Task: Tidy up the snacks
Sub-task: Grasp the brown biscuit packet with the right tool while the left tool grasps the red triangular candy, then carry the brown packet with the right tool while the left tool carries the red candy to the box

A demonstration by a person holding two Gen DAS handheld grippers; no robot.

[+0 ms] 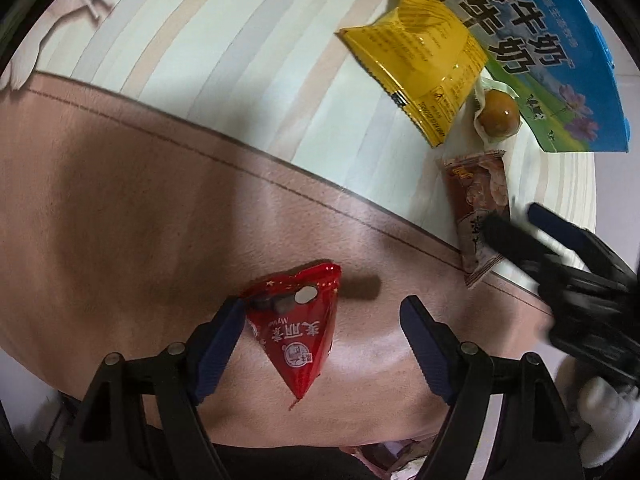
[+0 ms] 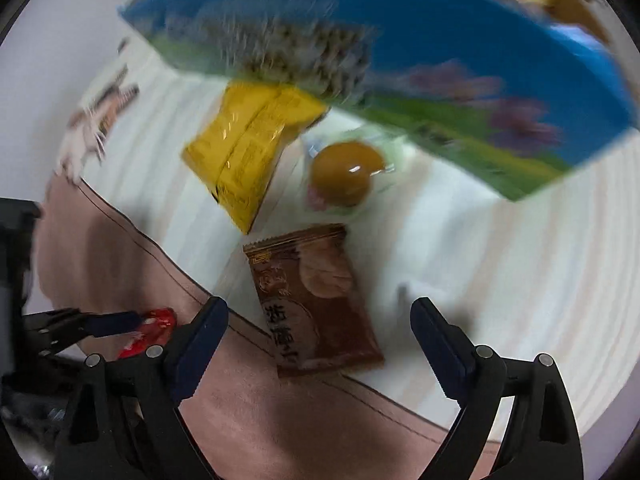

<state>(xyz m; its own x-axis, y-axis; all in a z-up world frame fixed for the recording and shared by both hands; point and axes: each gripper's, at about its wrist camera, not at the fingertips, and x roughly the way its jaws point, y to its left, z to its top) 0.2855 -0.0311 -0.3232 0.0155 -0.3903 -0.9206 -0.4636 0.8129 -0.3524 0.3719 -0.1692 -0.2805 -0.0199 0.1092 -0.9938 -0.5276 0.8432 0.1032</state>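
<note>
A red triangular snack packet lies on the brown part of the mat, between the fingers of my open left gripper, close to the left finger. A brown snack packet lies between the fingers of my open right gripper; it also shows in the left wrist view. A yellow packet and a wrapped brown egg lie beside a blue milk carton box. The right wrist view is blurred. The right gripper reaches the brown packet in the left wrist view.
The table carries a striped mat with a cat picture. The blue box stands at the far side behind the yellow packet and egg. The left gripper and red packet show at left.
</note>
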